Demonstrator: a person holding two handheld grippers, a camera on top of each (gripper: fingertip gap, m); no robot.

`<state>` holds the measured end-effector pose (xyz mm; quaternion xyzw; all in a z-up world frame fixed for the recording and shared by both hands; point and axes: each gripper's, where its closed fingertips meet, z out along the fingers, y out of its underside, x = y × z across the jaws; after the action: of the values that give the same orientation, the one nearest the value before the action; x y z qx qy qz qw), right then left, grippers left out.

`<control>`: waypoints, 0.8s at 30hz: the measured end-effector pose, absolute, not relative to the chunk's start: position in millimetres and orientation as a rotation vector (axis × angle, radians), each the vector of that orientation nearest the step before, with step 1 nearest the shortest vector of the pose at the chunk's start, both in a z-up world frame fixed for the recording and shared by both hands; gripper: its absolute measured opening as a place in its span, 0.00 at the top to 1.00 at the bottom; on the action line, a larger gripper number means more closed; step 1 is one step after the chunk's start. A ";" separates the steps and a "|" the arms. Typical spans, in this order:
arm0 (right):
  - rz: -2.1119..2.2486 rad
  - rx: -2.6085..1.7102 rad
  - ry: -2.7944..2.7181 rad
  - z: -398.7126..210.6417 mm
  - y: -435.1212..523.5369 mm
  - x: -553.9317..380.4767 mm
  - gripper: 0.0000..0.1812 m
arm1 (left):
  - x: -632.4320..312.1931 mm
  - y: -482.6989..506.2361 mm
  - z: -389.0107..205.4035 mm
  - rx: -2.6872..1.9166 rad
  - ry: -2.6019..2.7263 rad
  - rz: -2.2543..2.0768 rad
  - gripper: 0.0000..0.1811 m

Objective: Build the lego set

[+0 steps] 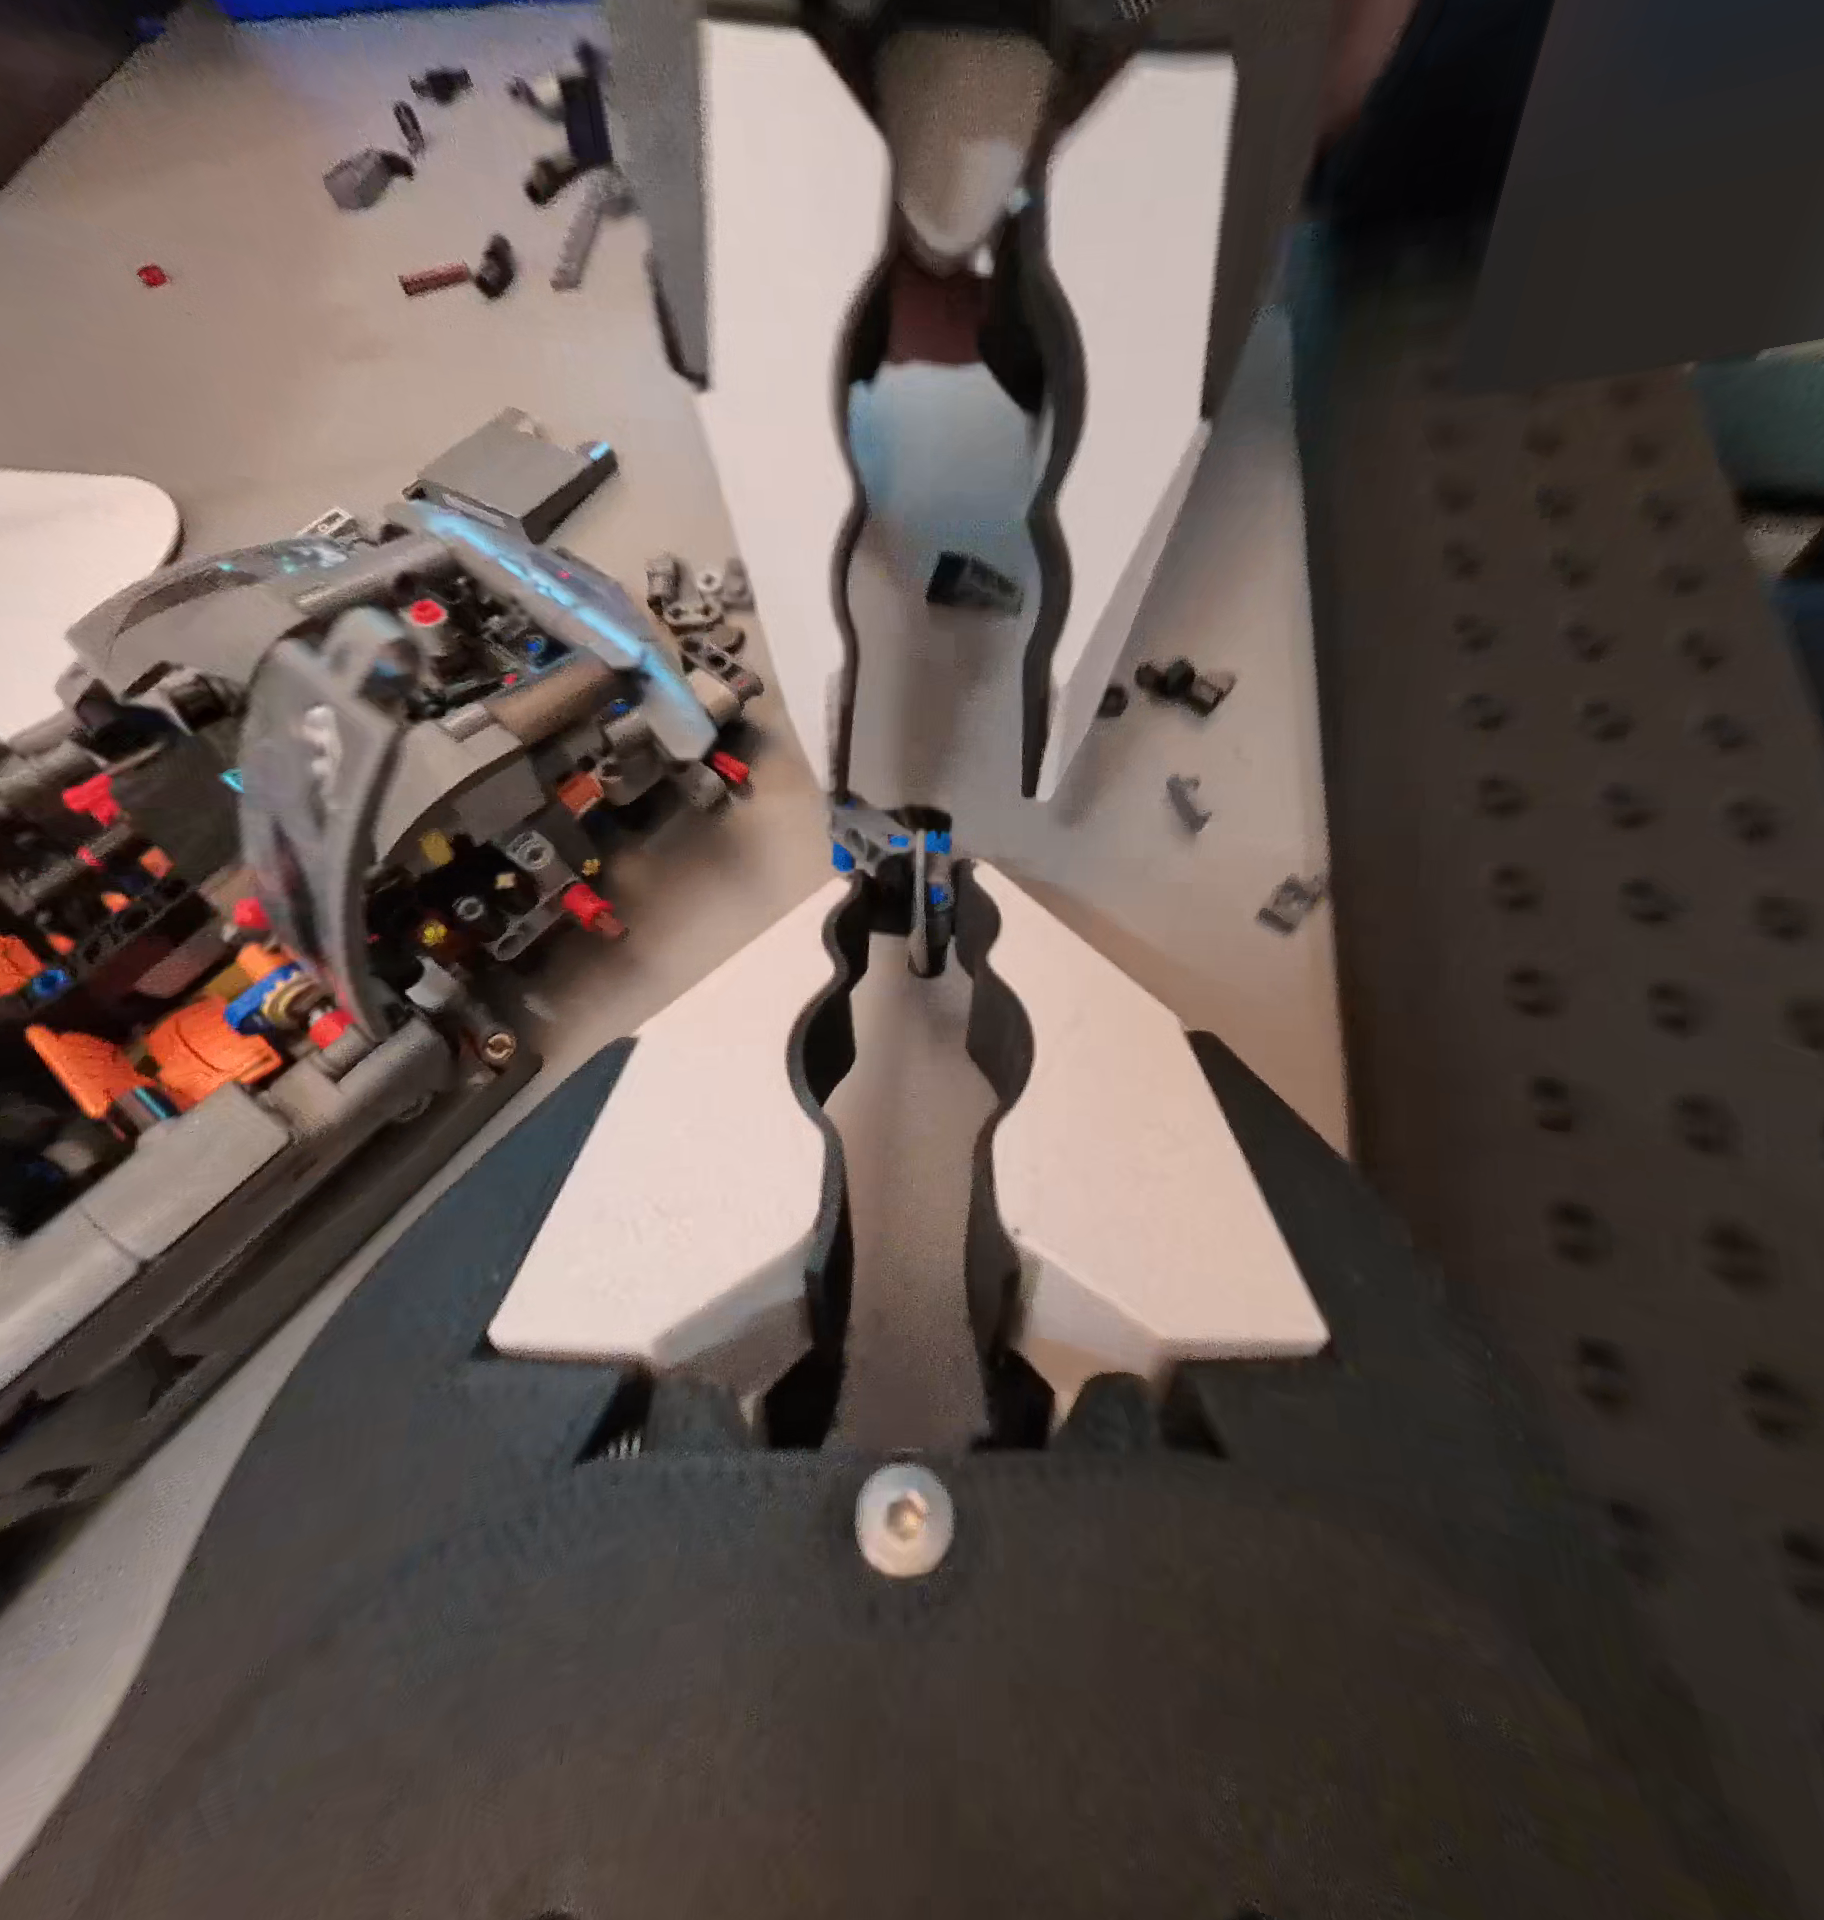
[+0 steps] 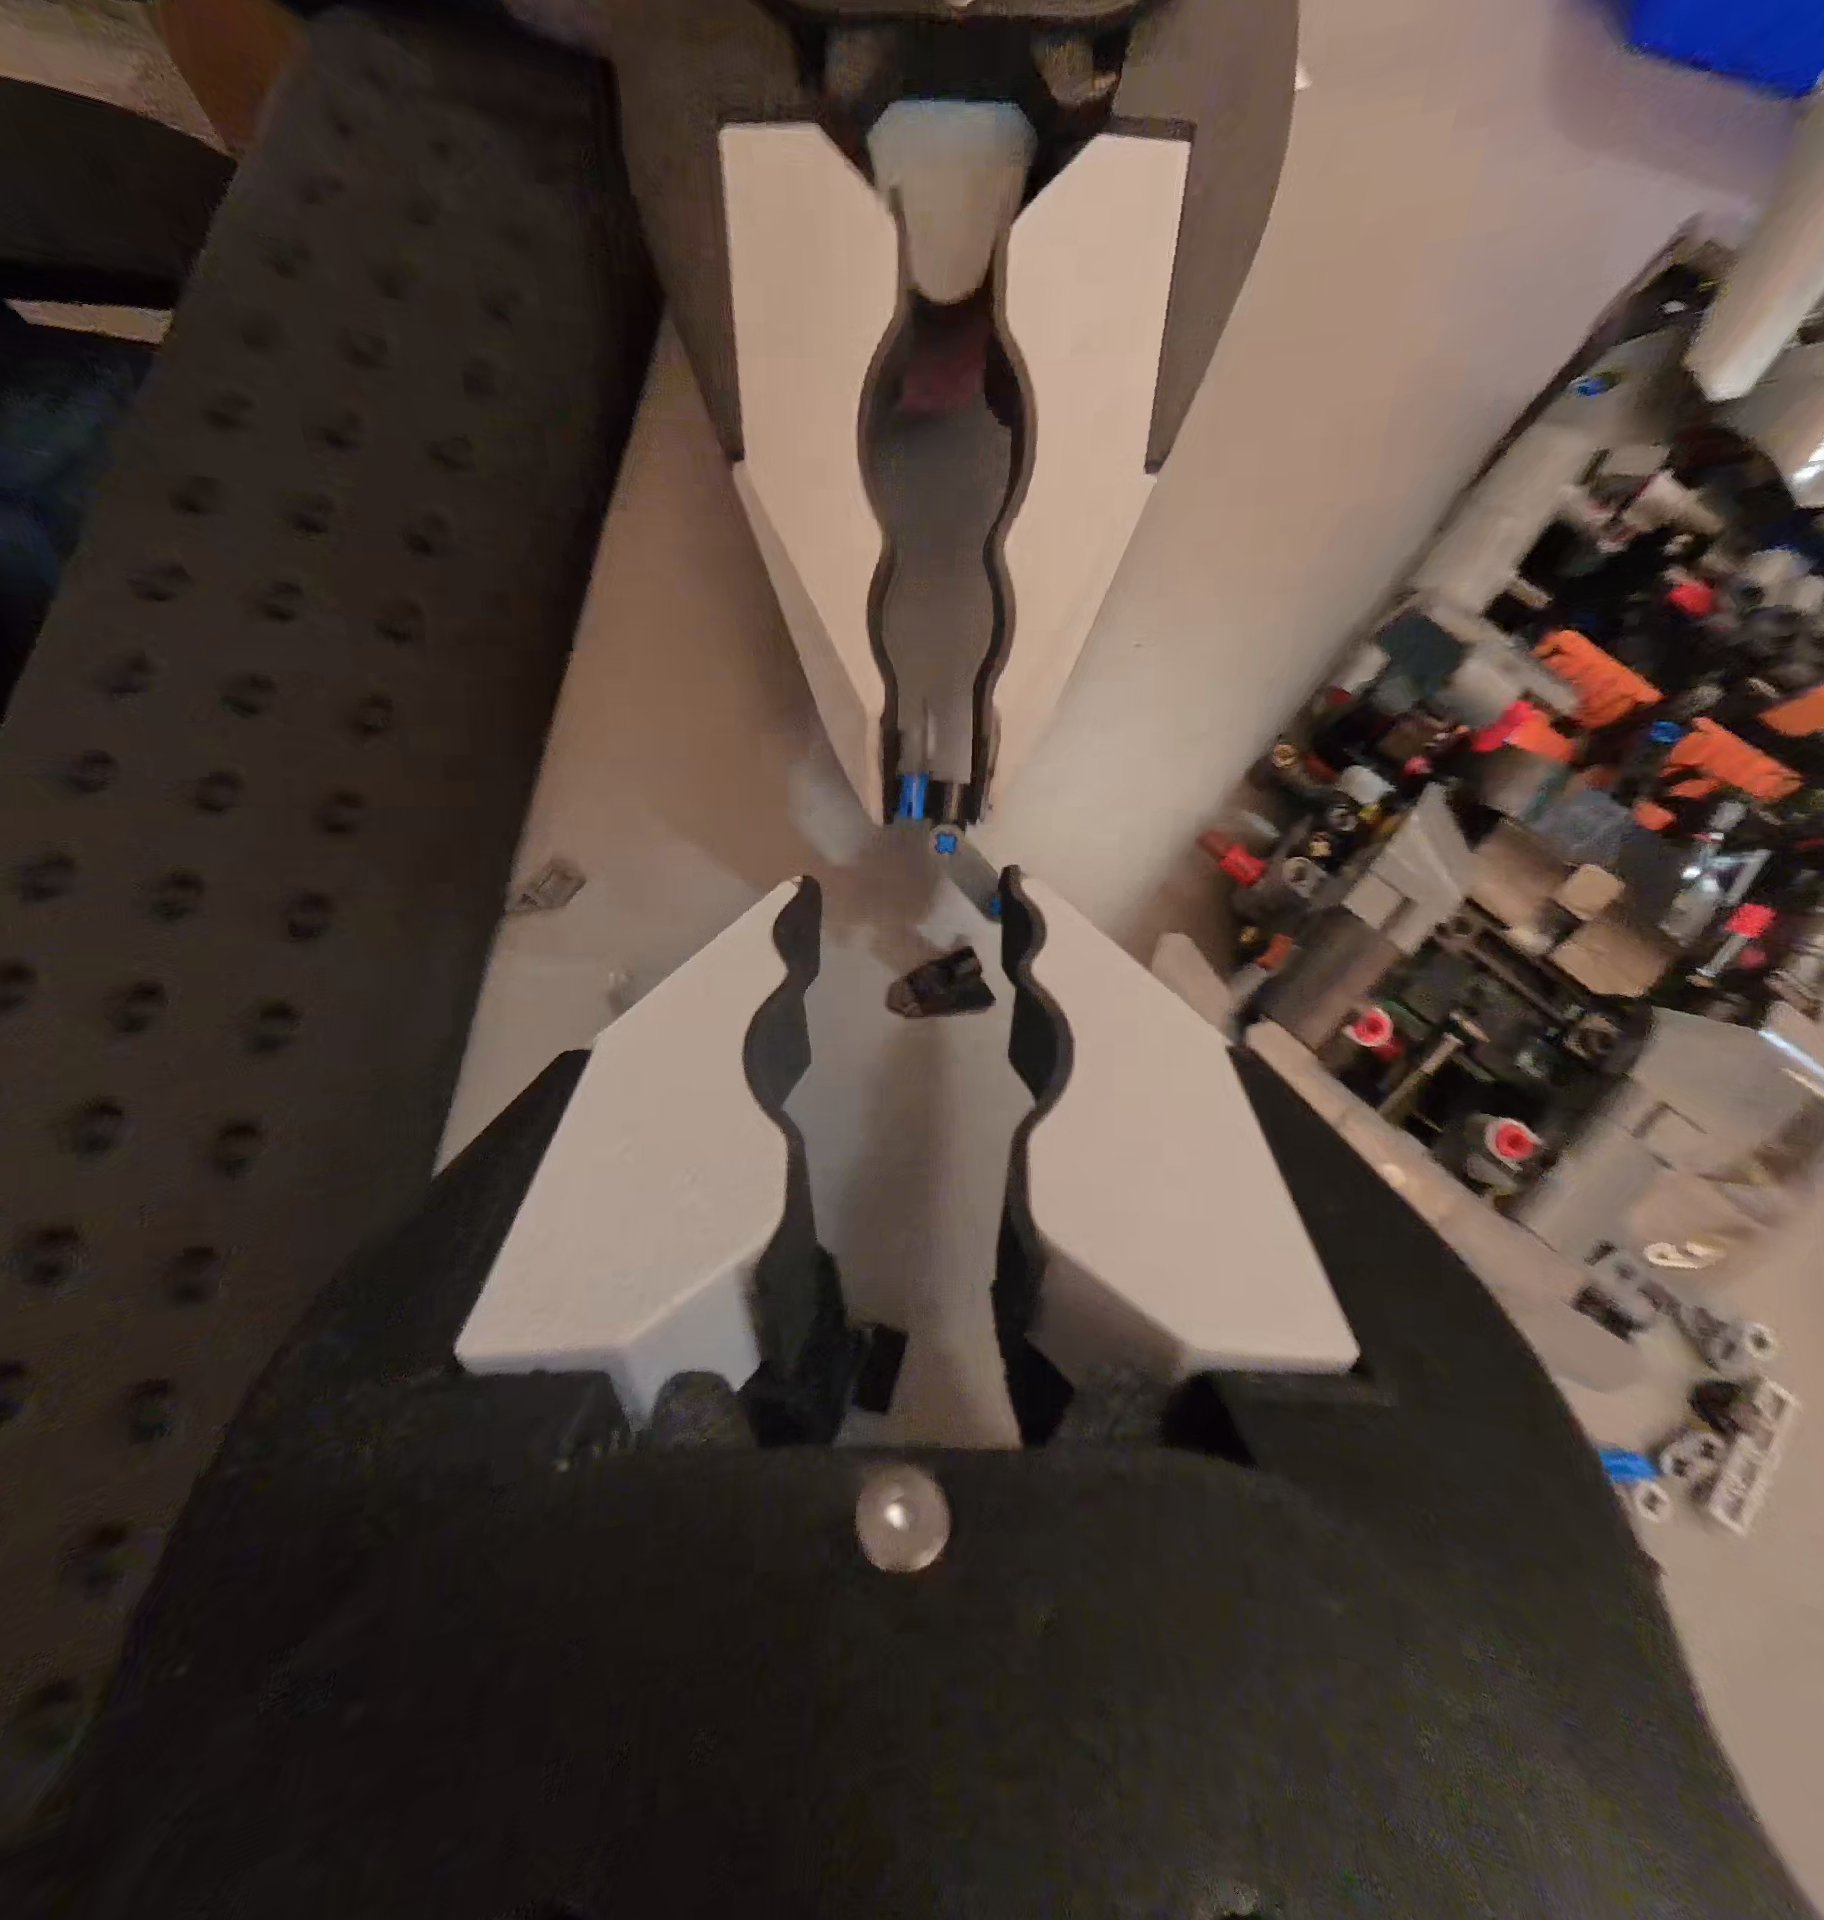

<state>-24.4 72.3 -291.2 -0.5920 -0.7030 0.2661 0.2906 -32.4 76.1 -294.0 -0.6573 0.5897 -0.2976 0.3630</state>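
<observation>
My left gripper is shut on a small grey and black lego assembly with blue pins, held above the table. My right gripper faces it tip to tip. Its jaws stand apart and empty around the end of the assembly, whose grey beam touches one fingertip. The right gripper also shows at the top of the left wrist view, and the left gripper at the top of the right wrist view. The large part-built lego car, grey with orange seats, lies beside both grippers.
A small black piece lies on the table under the grippers. Loose grey and black parts lie at the back, by the car and to the right. A black perforated board borders the table. The right tips stand about 9 cm off the small black piece.
</observation>
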 end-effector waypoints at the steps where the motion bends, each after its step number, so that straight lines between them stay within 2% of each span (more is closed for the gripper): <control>1: 0.682 -1.570 -1.875 -290.6 74.2 -23.3 0.82 | -32.7 77.2 -289.3 -1.711 1.475 -0.844 0.93; 7: 0.539 -1.545 -1.855 -293.3 84.5 -23.5 0.84 | -30.8 74.6 -275.8 -1.734 1.375 -1.115 0.93; 14: 0.453 -1.397 -1.738 -263.7 93.5 -32.4 0.77 | -35.5 76.1 -227.5 -1.583 1.149 -1.503 0.93; 18: 0.504 -1.395 -1.681 -253.4 92.3 -40.2 0.91 | -36.4 74.3 -218.9 -1.545 1.085 -1.679 0.93; 24: 0.724 -1.410 -1.623 -237.3 82.3 -40.7 0.96 | -39.1 74.0 -208.5 -1.471 1.051 -1.756 0.92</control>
<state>-40.7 82.3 -237.3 -0.5632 -0.6484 0.2892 0.4228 -39.1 74.0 -208.5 -0.5557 0.3971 -0.6634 0.3056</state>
